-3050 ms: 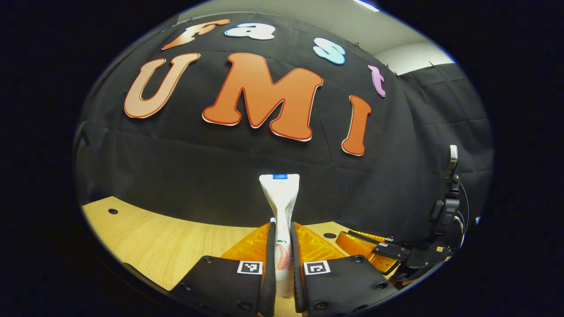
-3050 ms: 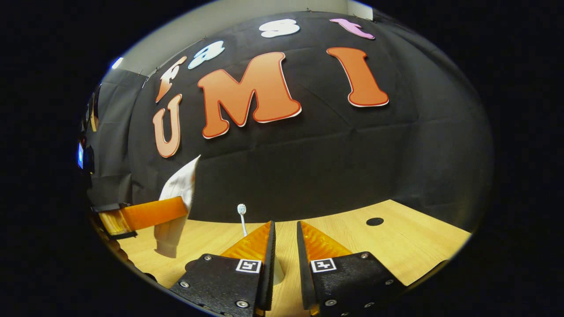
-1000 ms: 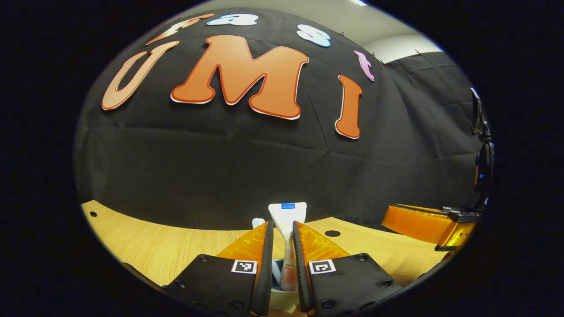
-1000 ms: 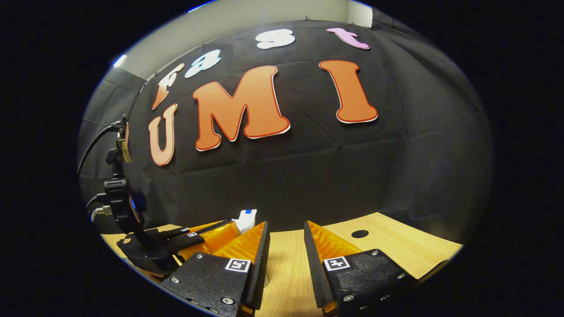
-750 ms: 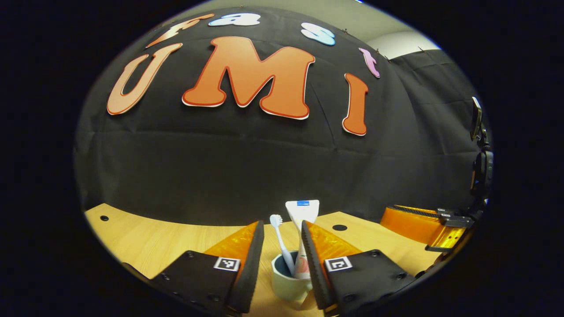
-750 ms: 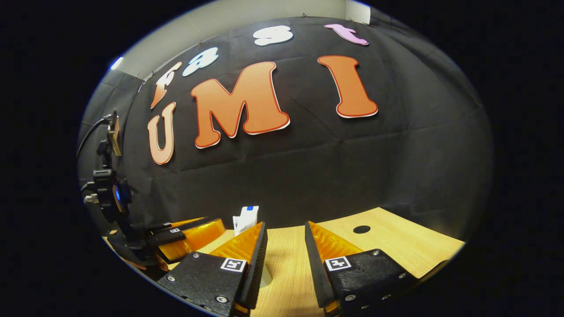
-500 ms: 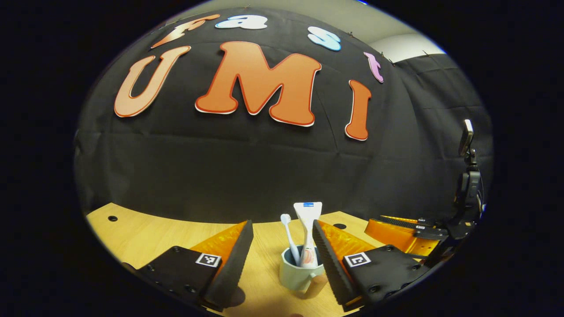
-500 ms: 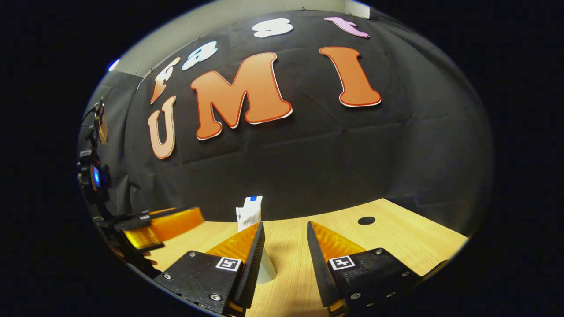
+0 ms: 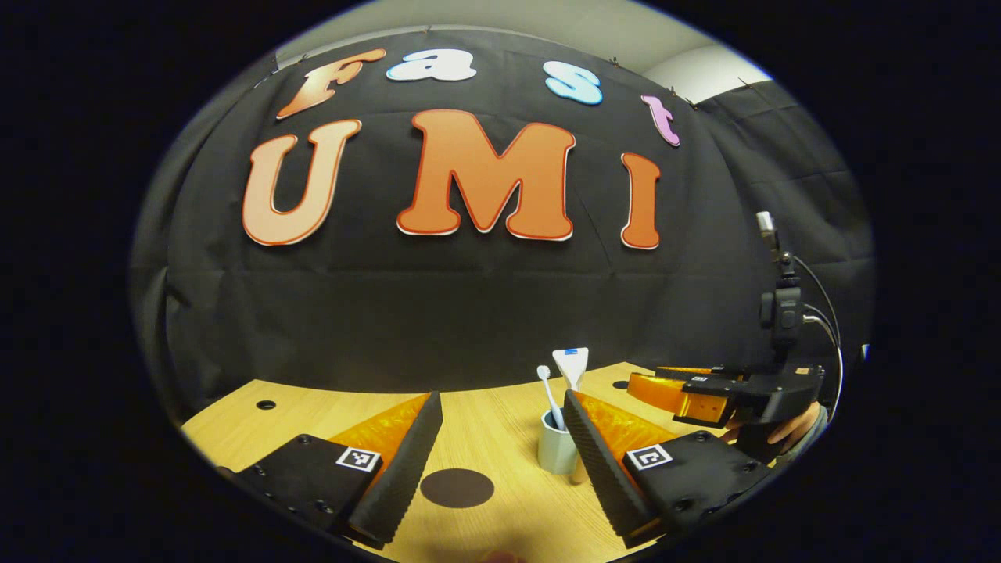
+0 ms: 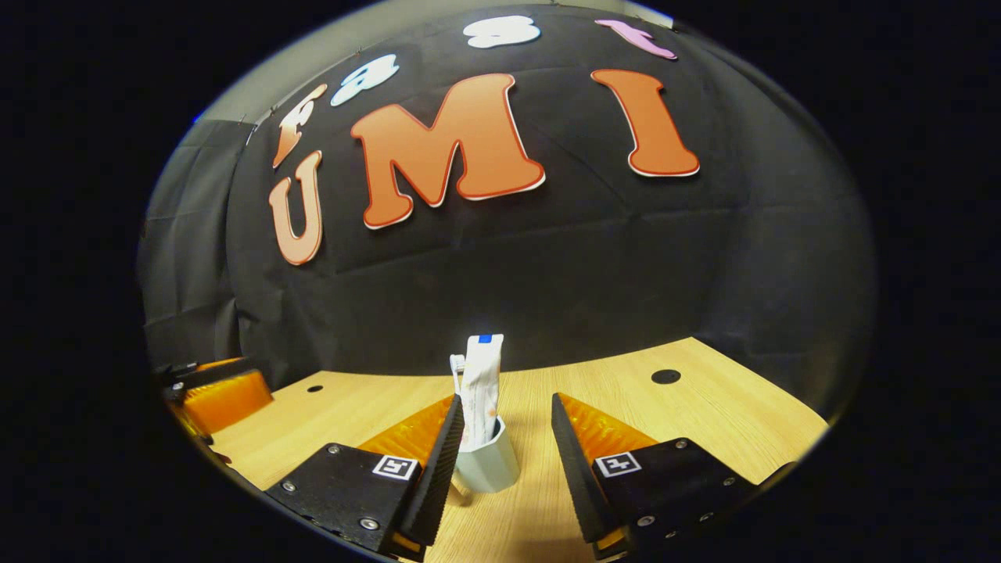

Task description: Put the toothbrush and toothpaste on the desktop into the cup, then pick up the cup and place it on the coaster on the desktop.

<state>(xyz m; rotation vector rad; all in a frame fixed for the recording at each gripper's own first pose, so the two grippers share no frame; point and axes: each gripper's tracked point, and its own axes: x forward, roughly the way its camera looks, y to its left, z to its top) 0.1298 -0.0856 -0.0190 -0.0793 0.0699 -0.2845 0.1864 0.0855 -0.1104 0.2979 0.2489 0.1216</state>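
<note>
In the left gripper view, the wooden table [image 9: 500,407] runs from its left edge, where a small hole [image 9: 266,405] sits, to the far side under the black wall. The left gripper [image 9: 500,461] has its fingers spread wide and holds nothing. Between them, on the bare wood, lies a dark round coaster [image 9: 457,487], with free table all around it. A little further and to the right stands the pale cup [image 9: 557,451], upright, just beside the right finger of this gripper; I cannot tell if it touches. The toothbrush [image 9: 549,397] and the toothpaste [image 9: 572,367] stand inside the cup. The cup is apart from the coaster. At the far right the right gripper [image 9: 665,385] is seen, with a hand [image 9: 790,426] behind it.

In the right gripper view, the right gripper [image 10: 500,457] is also spread and empty. The cup [image 10: 486,461] stands close to its left finger, and open table stretches to the right edge.
</note>
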